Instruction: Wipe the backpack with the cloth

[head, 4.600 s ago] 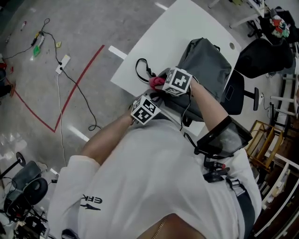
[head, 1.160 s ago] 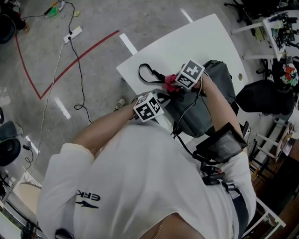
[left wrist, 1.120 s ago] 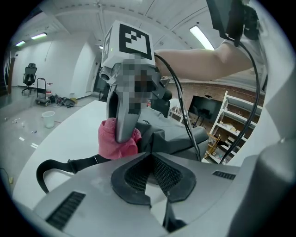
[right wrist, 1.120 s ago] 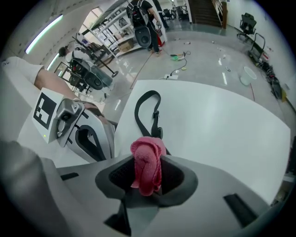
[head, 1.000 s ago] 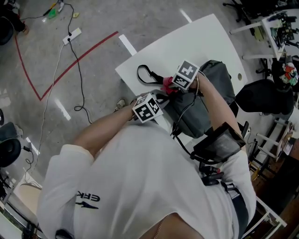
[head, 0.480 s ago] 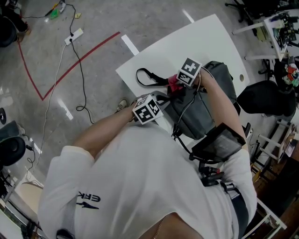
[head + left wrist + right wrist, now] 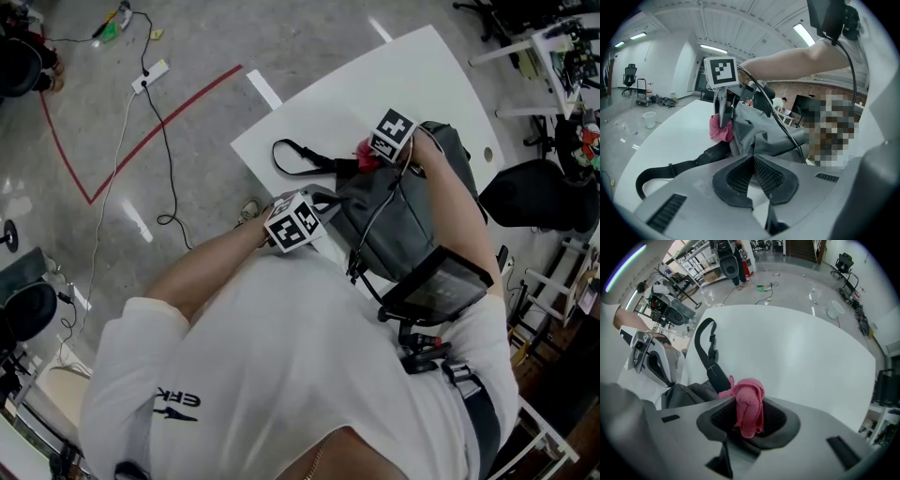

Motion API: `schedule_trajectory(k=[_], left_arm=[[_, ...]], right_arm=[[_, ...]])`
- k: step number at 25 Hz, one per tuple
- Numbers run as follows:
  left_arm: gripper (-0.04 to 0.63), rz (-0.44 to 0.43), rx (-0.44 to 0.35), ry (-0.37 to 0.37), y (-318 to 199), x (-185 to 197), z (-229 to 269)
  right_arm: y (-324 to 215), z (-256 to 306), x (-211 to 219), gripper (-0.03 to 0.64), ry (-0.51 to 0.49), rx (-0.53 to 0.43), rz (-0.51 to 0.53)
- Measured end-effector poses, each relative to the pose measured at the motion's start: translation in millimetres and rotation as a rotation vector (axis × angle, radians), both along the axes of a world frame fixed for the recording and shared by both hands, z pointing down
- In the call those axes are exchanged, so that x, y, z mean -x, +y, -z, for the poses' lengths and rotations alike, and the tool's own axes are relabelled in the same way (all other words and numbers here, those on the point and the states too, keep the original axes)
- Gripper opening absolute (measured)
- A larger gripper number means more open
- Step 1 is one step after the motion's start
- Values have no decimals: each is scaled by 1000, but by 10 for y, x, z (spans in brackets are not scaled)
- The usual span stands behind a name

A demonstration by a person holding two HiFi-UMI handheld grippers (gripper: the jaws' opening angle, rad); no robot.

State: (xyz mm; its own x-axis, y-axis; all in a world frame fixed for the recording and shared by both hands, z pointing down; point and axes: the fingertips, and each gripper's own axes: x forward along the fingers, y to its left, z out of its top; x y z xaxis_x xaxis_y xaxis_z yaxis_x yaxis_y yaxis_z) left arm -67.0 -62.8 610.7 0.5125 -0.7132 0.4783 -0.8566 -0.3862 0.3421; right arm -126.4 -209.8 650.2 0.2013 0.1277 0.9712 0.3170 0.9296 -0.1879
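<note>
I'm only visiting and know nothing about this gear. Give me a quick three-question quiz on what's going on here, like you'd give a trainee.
1. What does the right tool hold? A) a sponge B) a pink cloth C) a bottle
2. Fill in: the black strap of the backpack lies on the white ____.
3. True or false: the backpack sits on the floor.
Key: 1 B; 2 table; 3 false, it rests on the table.
</note>
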Motion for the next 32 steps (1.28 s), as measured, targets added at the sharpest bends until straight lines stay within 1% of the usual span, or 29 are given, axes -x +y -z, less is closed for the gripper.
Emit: schedule_trajectory(k=[6, 10, 13, 15, 17, 18, 21, 22, 26, 28, 32], left_arm=[[3, 1, 9, -6, -32, -13, 39], [3, 5, 13, -7, -56, -20, 50], [3, 8, 14, -8, -76, -18, 55], [3, 8, 16, -8, -75, -8, 55], [3, 8, 18, -8, -71, 1, 60], [3, 8, 19, -9, -67, 6, 62], [3, 7, 23, -8, -62, 24, 55], [3, 6, 25, -10, -65, 28, 50], [3, -5, 30, -16, -91, 7, 23], [3, -7, 30, -18, -82, 7, 10], [3, -11, 32, -19, -45, 30, 7]], right_arm=[[-438, 12, -20, 129, -8, -92, 0], [-798, 46, -45, 129, -16, -193, 21], [-1038, 88, -45, 129, -36, -253, 14], [-1213, 148, -29, 129, -54, -314, 15], [-1438, 262, -15, 129, -72, -411, 28], [-1524, 302, -15, 129, -83, -446, 26], [-1606, 246, -34, 129, -126, -443, -21], [-1650, 243, -28, 129, -145, -457, -30], [-1939, 341, -11, 129, -227, -597, -51], [-2013, 376, -17, 129, -254, -642, -65], [-1963, 405, 31, 129, -317, -639, -106]])
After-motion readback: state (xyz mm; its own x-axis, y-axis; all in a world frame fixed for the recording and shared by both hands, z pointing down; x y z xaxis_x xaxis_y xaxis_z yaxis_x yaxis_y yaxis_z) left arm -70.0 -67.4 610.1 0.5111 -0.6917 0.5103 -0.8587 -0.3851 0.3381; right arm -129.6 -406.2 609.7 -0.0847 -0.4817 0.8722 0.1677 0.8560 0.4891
